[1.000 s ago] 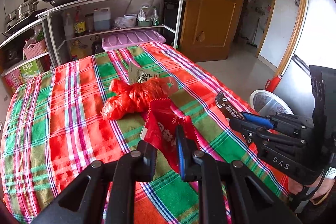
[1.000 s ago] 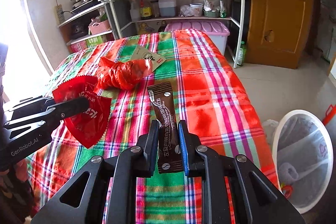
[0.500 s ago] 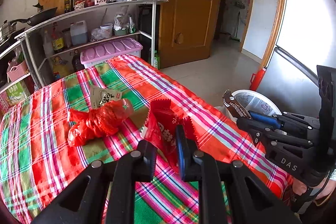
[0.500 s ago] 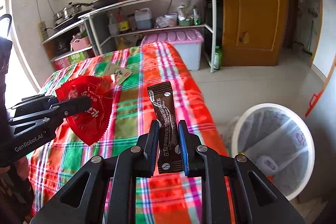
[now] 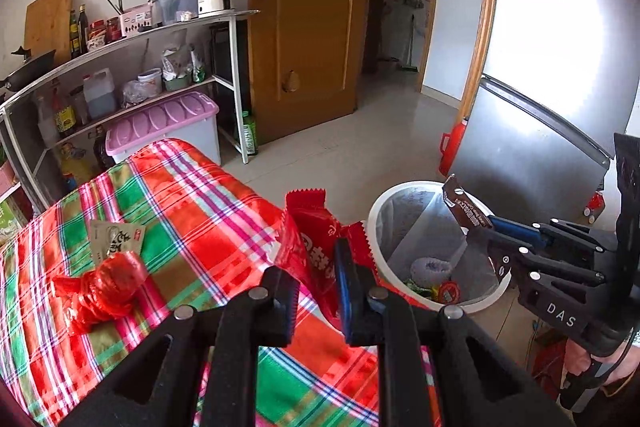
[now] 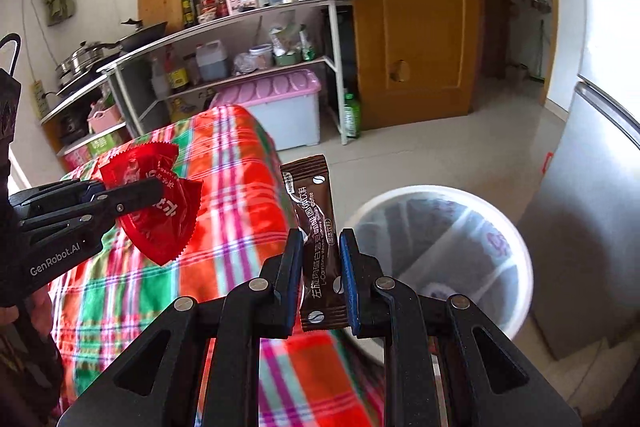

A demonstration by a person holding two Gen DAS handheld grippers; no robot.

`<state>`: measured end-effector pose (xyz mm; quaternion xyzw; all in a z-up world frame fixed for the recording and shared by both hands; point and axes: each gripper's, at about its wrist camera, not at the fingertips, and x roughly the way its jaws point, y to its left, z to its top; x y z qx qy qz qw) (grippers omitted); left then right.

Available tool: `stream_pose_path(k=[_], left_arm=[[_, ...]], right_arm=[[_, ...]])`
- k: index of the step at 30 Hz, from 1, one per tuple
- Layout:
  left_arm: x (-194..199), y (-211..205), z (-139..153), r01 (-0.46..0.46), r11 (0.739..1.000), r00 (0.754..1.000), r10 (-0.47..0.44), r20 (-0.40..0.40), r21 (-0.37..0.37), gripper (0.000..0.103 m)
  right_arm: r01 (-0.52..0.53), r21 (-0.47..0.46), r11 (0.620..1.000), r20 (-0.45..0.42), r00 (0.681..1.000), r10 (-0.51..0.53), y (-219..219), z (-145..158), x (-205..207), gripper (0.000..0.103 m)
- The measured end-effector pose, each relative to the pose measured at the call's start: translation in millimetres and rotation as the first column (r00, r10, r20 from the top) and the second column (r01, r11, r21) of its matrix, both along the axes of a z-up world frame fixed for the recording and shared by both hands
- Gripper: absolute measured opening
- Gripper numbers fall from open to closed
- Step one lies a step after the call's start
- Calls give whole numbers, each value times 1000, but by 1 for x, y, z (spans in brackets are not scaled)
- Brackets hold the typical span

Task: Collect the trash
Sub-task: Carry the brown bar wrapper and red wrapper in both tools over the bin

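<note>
From the left wrist, the left gripper [image 5: 320, 291] had its jaws pinched tight on a red wrapper [image 5: 310, 231], which stood up crumpled between the pads over the edge of the plaid table [image 5: 192, 203]. Off to the right, the right gripper [image 5: 478, 231] clamped a brown sachet [image 5: 460, 207], poking out above the white bin [image 5: 400, 211], which already had scraps at the bottom. Back on the cloth lay a red bag [image 5: 104, 287], and touching it at the far side, a small card packet [image 5: 114, 237].

From the right wrist, the right gripper [image 6: 322, 275] was closed on the brown sachet [image 6: 316, 223], held upright, pads pressing both long edges. The bin [image 6: 516, 247] sat on the floor just right of it, beside the table [image 6: 232, 167]. On the left, the left gripper [image 6: 148, 193] gripped the red wrapper [image 6: 164, 219], hanging above the cloth, clear of it.
</note>
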<state>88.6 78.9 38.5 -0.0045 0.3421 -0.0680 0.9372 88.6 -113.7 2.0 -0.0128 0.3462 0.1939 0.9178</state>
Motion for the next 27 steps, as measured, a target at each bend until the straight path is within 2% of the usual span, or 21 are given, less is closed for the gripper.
stream_pose_path(k=[12,19,27], left_arm=[[42,-62,-9,103,995,994,-103,-47,5,17],[62,-89,-24,137,990,986,-138,-93,-13,17],[74,-104,-45,137,991,980,-135,-144,7,17]], right_arm=[[142,-20,990,-11,990,-142,-63,-2,11,19],[196,-51,979,-59,978,-199,-87,-19,24,19],[222,-76,972,-116,966,-229,-100,-45,34,19]])
